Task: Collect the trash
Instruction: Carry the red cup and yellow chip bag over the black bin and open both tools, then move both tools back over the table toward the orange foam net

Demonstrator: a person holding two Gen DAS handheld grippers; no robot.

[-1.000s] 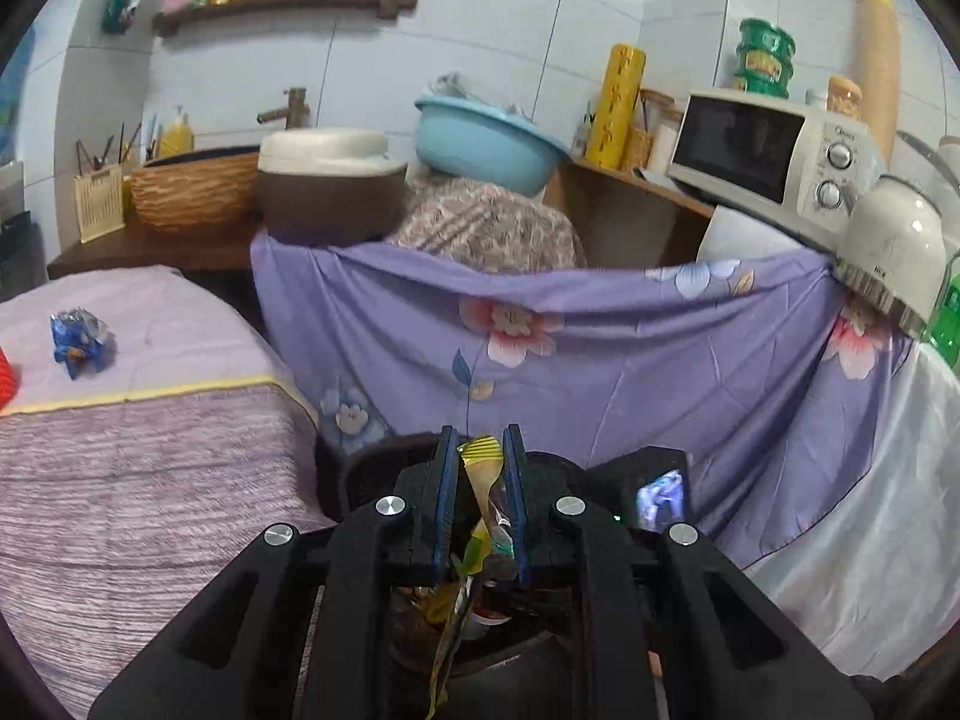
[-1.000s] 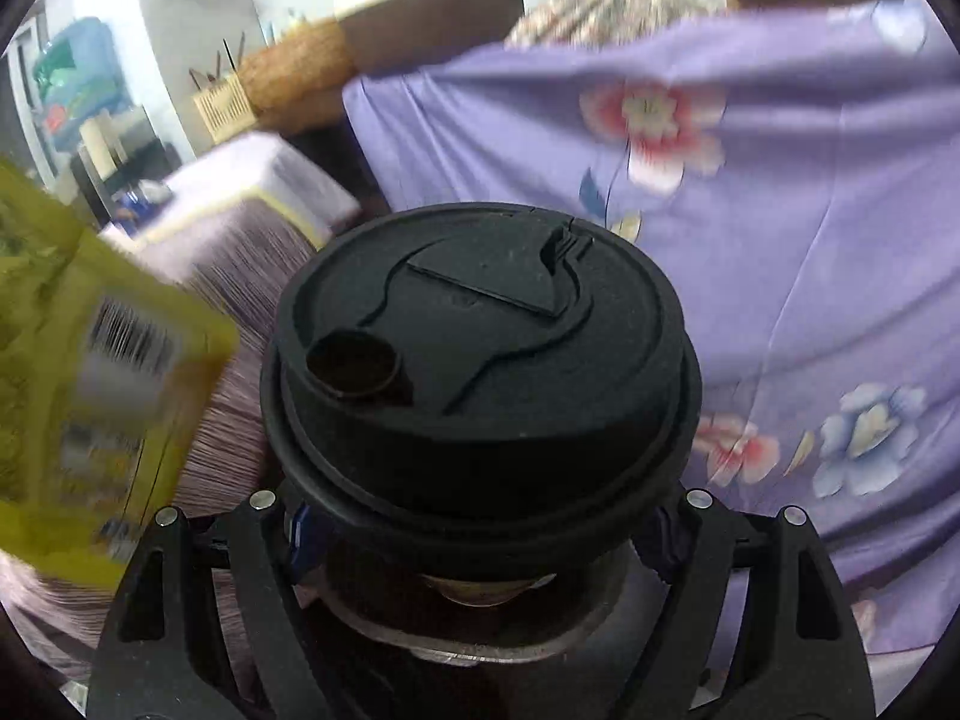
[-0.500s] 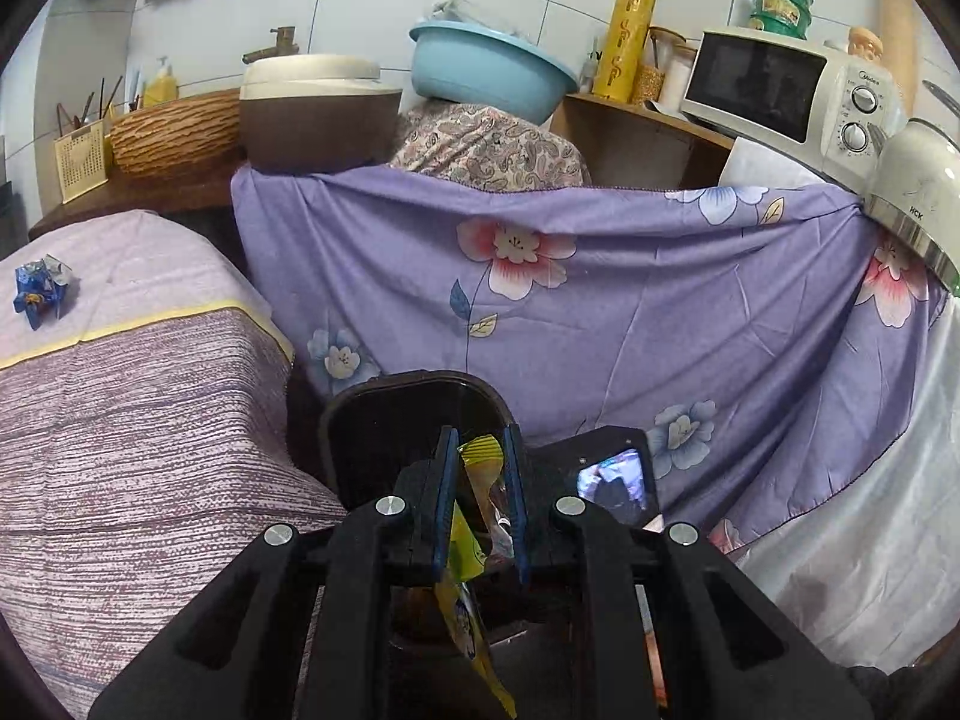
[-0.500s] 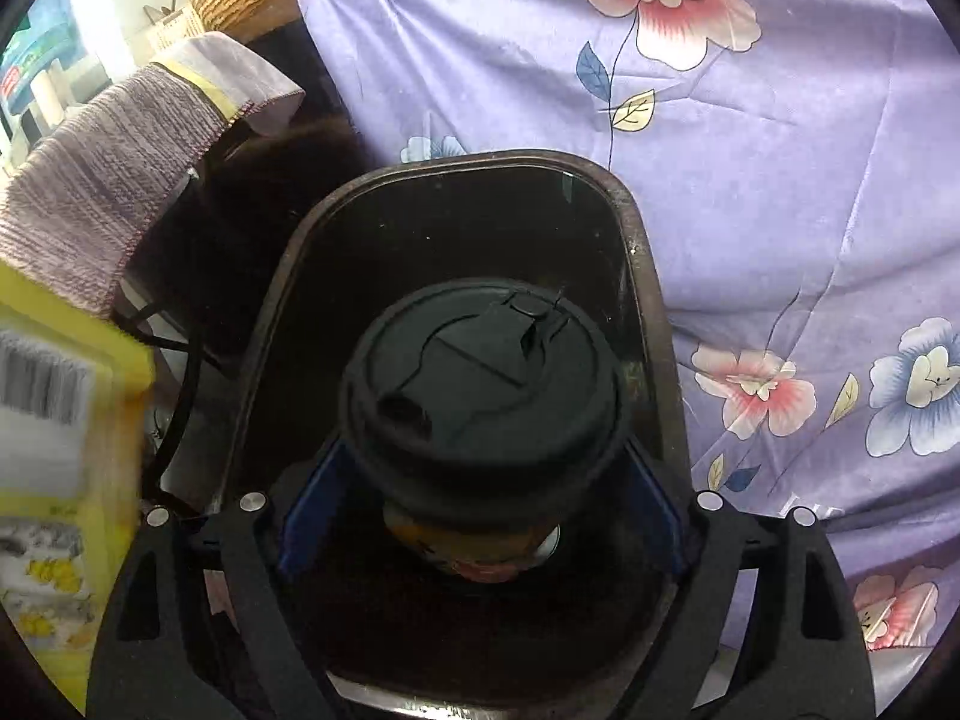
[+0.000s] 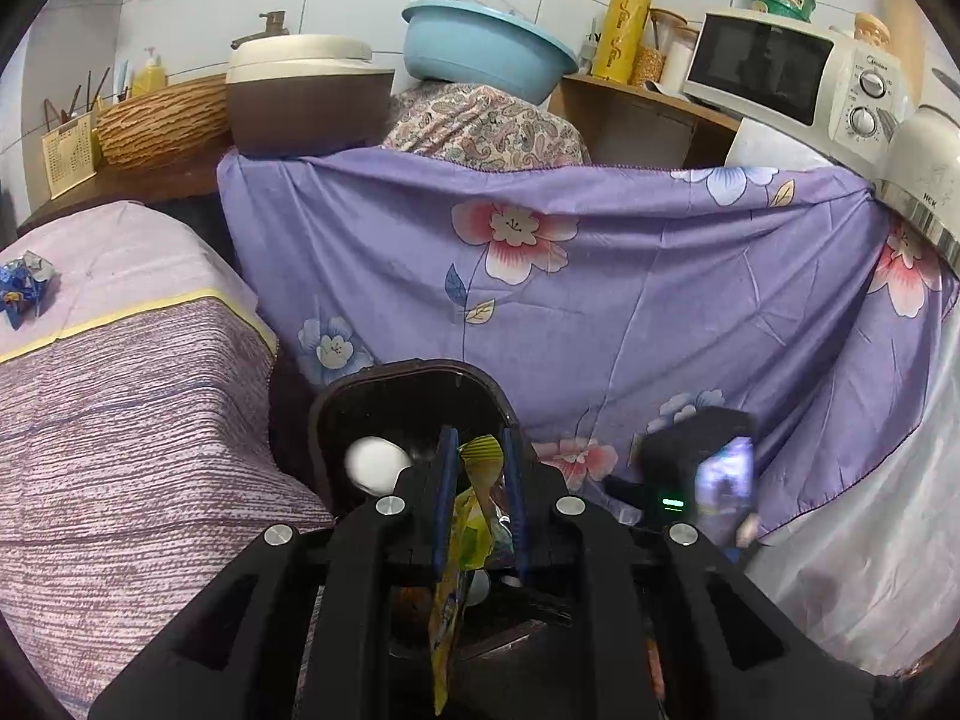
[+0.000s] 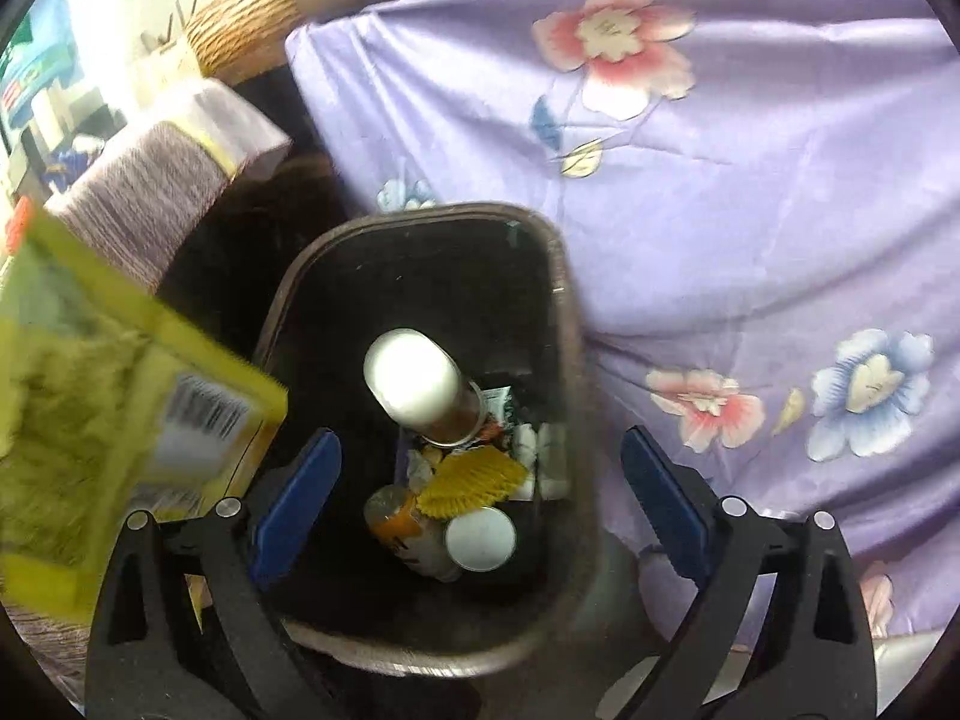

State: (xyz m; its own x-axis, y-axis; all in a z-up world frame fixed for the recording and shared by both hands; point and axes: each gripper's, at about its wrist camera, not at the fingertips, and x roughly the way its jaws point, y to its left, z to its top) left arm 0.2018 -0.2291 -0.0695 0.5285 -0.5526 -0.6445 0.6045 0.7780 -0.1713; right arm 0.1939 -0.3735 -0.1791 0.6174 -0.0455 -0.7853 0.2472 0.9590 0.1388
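A dark trash bin [image 6: 558, 312] stands on the floor below both grippers; it also shows in the left wrist view [image 5: 336, 408]. My right gripper [image 6: 480, 480] is open and empty above it. A paper cup [image 6: 420, 387] lies upside down inside the bin, white bottom up, among other trash. The cup's white bottom also shows in the left wrist view [image 5: 375, 465]. My left gripper [image 5: 479, 480] is shut on a yellow snack wrapper [image 5: 471, 516], which hangs down over the bin. The wrapper also shows at the left in the right wrist view [image 6: 114, 438].
A purple floral cloth [image 5: 600, 276] hangs behind the bin. A table with a striped mauve cloth [image 5: 120, 408] stands at the left, with a crumpled blue wrapper [image 5: 24, 285] on it. A microwave [image 5: 792, 78], a blue basin [image 5: 480, 48] and a basket [image 5: 162, 120] stand behind.
My right gripper has opened and let go of the lidded cup, which has dropped into the bin and turned bottom up. Both grippers have come lower over the bin.
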